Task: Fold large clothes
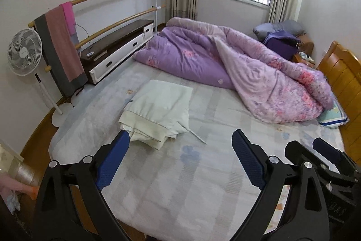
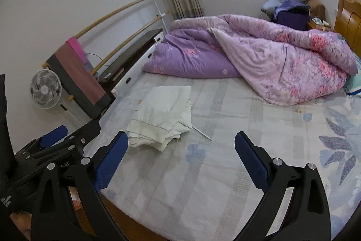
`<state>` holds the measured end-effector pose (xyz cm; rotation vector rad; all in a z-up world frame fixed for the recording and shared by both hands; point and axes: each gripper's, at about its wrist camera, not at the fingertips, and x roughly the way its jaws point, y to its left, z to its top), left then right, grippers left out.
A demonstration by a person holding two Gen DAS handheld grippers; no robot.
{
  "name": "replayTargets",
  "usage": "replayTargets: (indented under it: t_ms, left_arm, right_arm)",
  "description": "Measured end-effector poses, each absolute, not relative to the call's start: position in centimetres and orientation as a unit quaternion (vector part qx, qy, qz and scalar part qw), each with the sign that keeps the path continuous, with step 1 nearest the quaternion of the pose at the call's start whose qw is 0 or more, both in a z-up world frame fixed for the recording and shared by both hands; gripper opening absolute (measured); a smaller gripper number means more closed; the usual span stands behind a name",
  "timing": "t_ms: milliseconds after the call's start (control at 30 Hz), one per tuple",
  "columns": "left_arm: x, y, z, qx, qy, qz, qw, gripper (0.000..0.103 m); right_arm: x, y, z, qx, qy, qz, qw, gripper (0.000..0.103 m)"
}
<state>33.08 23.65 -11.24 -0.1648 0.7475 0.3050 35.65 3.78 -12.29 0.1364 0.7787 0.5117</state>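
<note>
cream folded garment [image 1: 158, 112] lies just beyond spread left fingers [image 1: 114, 160]

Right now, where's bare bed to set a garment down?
Bare sheet runs from the cream garment right to the bed's edge, and along the near edge before both open grippers. The far side is crowded by the quilt.

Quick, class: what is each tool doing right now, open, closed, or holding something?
Left tool: open, holding nothing.
Right tool: open, holding nothing.
</note>
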Motion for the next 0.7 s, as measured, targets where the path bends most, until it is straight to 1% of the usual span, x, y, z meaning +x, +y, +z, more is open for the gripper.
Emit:
replayTargets:
  t_ms: [233,367,700]
  left_arm:
    - [28.5,18.9,-5.4,-0.048,0.325,0.148,0.933,0.094]
    - [26.2,17.3,-3.0,-0.034,0.305,0.139,0.942,0.094]
    - [20.5,17.3,1.1,-0.019,0.277,0.091,0.956,0.094]
  right_arm:
    - [30.3,0.1,-6.7,0.052,0.333,0.243,0.91,0.093]
    - [27.7,-1.3,-4.2,0.053,0.311,0.231,0.921,0.093]
    - [20.0,-1.7,0.9,0.044,0.266,0.19,0.944,0.093]
